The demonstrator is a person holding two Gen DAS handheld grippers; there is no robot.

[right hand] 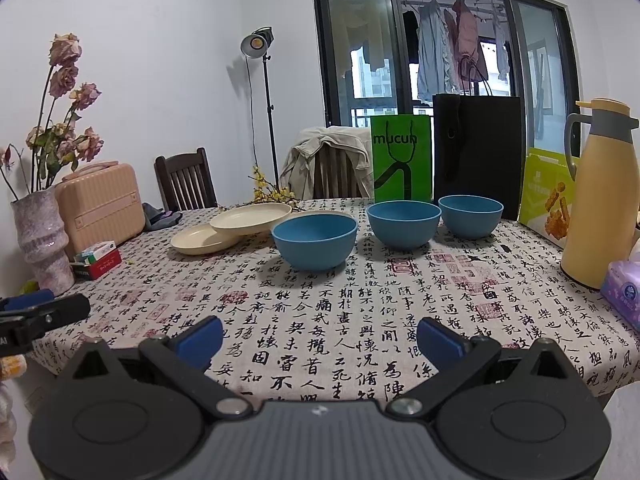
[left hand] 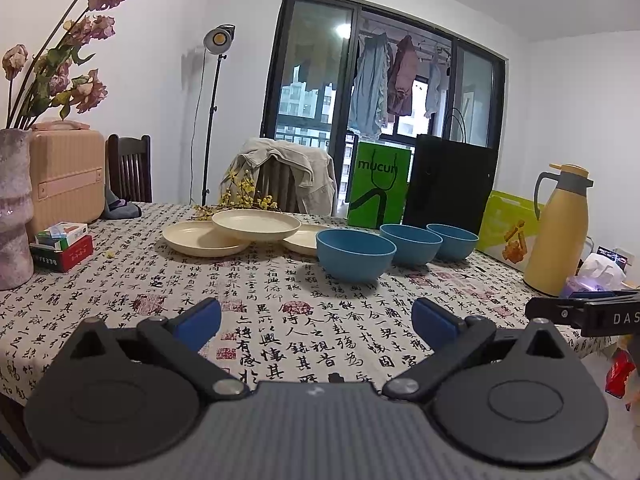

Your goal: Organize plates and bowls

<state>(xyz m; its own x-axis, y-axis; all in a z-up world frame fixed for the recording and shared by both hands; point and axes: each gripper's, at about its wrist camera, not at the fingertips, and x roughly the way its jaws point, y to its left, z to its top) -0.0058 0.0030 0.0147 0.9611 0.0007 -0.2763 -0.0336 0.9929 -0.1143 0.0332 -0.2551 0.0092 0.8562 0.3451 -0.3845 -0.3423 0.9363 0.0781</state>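
Calligraphy tablecloth [right hand: 360,320] as landmark. At its left edge: vase [right hand: 42,240] with dried roses [right hand: 64,120], pink case [right hand: 102,204], small boxes [right hand: 98,260]. At its far edge: green bag [right hand: 402,158], black bag [right hand: 478,152], snack box [right hand: 546,196]. At its right edge: yellow jug [right hand: 600,196], tissue pack [right hand: 624,292]. Behind it: jacket-draped chair [right hand: 332,164], lamp stand [right hand: 266,100].
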